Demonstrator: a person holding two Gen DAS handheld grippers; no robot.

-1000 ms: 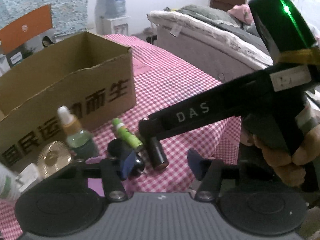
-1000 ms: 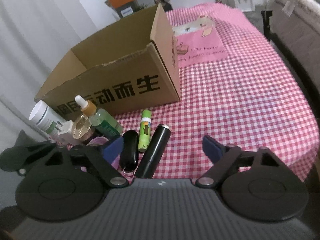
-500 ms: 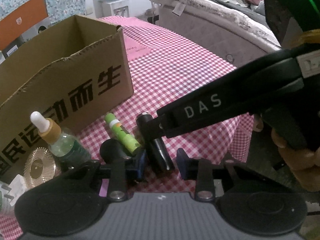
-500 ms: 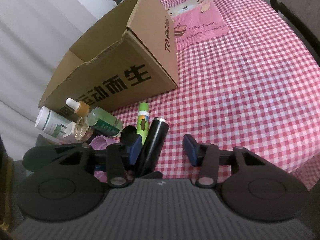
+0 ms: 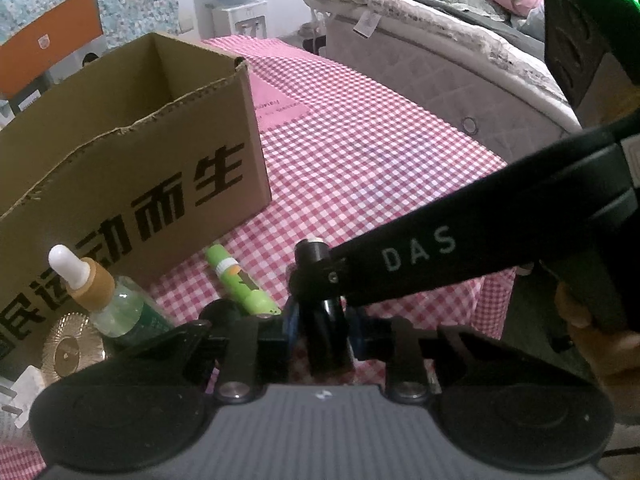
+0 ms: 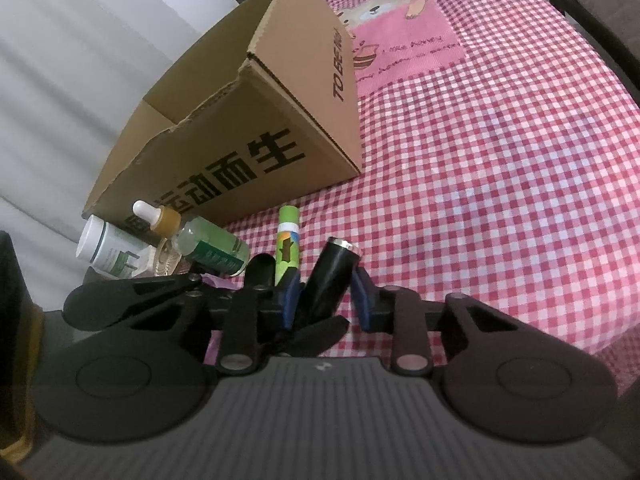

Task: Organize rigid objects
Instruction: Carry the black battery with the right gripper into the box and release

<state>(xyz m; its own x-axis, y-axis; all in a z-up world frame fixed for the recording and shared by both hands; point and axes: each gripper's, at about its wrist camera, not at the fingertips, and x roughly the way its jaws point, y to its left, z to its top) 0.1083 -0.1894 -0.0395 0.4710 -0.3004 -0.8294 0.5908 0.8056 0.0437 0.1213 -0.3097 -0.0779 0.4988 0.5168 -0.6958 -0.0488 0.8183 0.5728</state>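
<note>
change: both grippers stood wide a second ago with the black tube lying free between the blue pads – now both have narrowed onto it and dropped closer over the pile.
left gripper: clamped on the black tube, pads pressed on both its sides near the lower end; nothing else between them.
right gripper: jaws closing around the same tube; left pad looks on it, right pad seems just shy – view too oblique to be sure of contact.
meaning: two grips on one item – reads as a cap-and-body hold or a joint lift, next likely a carry to the cardboard box; box interior looks empty from here.
dropper bottle: far left of the pile, upright-ish, untouched.
white bottle: lying beside the dropper bottle, untouched.
gold disc: low left, in front of the box wall.
green stick: lying on the checked cloth just left of the tube, not gripped.
left hand pose: gripper tilted steeply down at the pile, near the table's front edge.
right hand pose: its long black body comes in from the right across the left view, a hand wrapped on the handle, nose angled down at the tube's capped end.
risk: green stick sits right beside the pads, could get dragged along.
</note>
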